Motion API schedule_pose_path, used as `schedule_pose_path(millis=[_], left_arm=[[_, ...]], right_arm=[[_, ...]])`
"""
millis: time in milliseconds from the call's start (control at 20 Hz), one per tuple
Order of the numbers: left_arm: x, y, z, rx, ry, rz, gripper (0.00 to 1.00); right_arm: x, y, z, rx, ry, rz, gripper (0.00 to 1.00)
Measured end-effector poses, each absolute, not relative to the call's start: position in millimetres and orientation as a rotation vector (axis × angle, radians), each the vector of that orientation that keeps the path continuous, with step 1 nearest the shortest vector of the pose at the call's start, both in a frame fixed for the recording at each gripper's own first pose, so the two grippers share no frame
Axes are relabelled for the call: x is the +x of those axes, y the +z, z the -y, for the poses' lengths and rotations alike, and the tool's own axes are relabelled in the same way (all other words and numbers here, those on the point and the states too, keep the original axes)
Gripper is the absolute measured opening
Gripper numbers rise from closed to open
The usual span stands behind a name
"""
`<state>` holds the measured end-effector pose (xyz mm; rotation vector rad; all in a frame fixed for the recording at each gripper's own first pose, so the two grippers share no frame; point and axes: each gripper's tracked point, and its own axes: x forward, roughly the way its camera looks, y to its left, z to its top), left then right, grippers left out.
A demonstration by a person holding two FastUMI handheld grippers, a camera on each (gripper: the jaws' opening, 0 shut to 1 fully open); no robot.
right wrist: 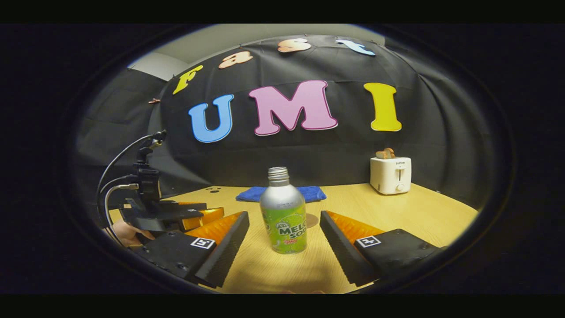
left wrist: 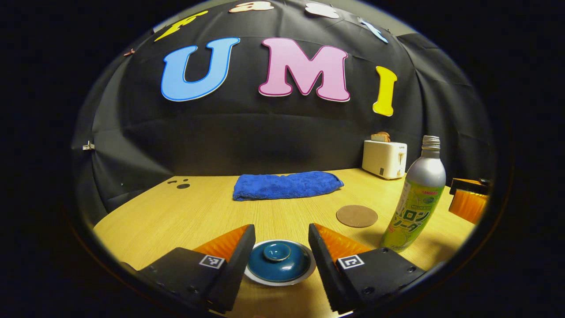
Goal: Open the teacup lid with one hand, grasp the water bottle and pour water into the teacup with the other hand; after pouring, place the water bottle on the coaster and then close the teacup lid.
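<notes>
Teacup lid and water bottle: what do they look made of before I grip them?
Teacup lid: likely glazed ceramic; glossy dark teal with highlights and a pale rim. Water bottle: apparently aluminium; matte silver shoulder, threaded metal neck with no cap, printed green wrap on the body. Both look smooth, so possibly slippery.

Dim booth: black cloth wall [left wrist: 265, 132] behind a wooden table [left wrist: 198, 212].

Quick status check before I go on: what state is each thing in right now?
teacup lid: on the cup, between the open left tongs
water bottle: upright, uncapped, between the open right tongs, untouched
coaster: bare
blue towel: lying folded
toaster: bread sticking up
</notes>
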<state>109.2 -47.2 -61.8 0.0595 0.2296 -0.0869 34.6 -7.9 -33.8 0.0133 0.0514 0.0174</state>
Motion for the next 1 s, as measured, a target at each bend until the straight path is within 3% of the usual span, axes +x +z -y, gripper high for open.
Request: schedule_pose_path(millis=[150, 300, 450, 600, 1000], left_arm=[[112.6, -69.3, 49.1, 0.084, -0.082, -0.264, 0.7], [113.3, -71.6, 45.9, 0.106, -0.061, -0.284, 0.56], [114.4, -74.5, 45.7, 0.122, -0.052, -0.3, 0.53], [116.8, -71.8, 46.3, 0.123, -0.049, -0.298, 0.39], [111.8, -55.9, 46.7, 0.074, -0.056, -0.217, 0.28]], right_arm=[[36.1, -34.8, 6.9, 0.016, 0.023, -0.054, 1.0], [36.2, -37.5, 6.1, 0.021, 0.032, -0.062, 0.99], [36.0, -37.5, 7.3, 0.02, 0.032, -0.065, 0.99], [37.5, -38.2, 6.1, 0.026, 0.04, -0.068, 0.99], [40.1, -40.9, 4.2, 0.016, 0.043, -0.083, 0.99]])
